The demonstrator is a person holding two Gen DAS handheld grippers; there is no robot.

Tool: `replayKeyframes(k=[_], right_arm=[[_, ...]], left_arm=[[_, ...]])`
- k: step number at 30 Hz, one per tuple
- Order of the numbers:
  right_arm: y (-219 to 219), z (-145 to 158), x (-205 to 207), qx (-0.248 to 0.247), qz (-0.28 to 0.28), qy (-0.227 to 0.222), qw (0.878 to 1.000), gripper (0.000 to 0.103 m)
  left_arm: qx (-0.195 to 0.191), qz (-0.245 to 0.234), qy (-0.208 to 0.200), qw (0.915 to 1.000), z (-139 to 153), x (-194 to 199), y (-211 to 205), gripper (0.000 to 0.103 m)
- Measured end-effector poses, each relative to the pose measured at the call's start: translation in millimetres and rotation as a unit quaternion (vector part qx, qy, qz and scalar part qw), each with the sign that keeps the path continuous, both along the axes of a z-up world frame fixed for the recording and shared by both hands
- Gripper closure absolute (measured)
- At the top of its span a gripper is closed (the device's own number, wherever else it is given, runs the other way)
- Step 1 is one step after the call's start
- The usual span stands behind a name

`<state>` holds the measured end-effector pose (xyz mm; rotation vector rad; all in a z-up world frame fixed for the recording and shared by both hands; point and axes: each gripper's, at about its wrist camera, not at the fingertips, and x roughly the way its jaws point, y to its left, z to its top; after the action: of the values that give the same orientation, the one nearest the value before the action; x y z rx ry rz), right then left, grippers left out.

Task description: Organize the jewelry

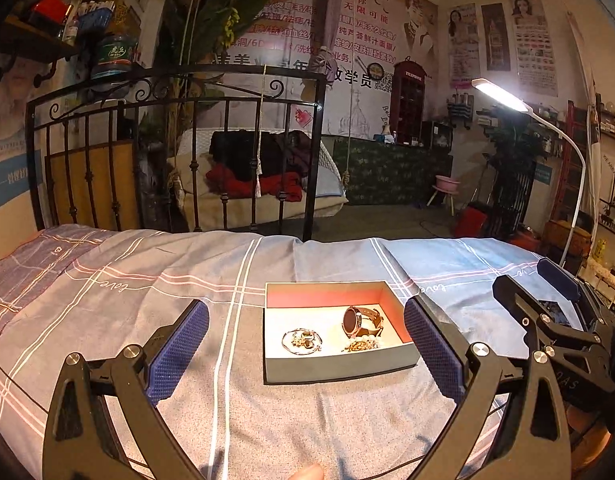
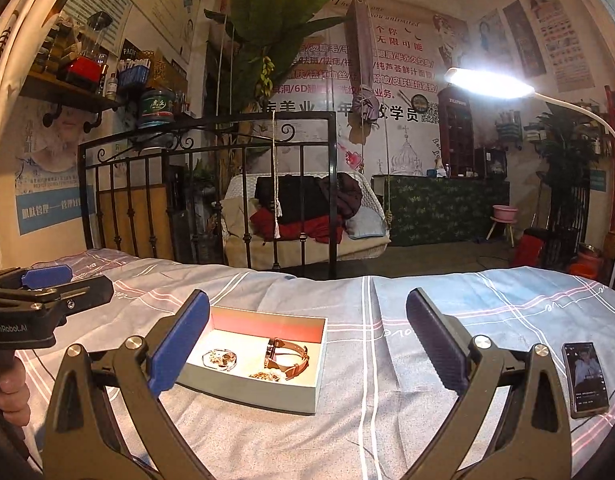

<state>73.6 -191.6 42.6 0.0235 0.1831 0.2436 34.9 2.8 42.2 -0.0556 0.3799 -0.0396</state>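
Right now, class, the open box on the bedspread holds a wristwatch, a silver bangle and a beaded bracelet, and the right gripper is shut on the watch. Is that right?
Not quite. The right gripper is open and holds nothing; the right wrist view shows its fingers spread wide. The wristwatch lies in the open box with the silver bangle and beaded bracelet, as you said.

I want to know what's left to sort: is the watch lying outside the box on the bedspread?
No. The watch lies inside the open box, beside the bracelets, not on the bedspread.
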Motion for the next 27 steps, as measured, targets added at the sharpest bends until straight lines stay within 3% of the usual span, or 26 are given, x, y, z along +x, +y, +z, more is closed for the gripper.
replayKeyframes(k=[27], right_arm=[[7.8,-1.4,0.5,-0.011,0.008,0.009,1.000,0.006]], left_arm=[[0.010,0.002,0.011,0.9999,-2.3,-2.1,-4.2,0.007]])
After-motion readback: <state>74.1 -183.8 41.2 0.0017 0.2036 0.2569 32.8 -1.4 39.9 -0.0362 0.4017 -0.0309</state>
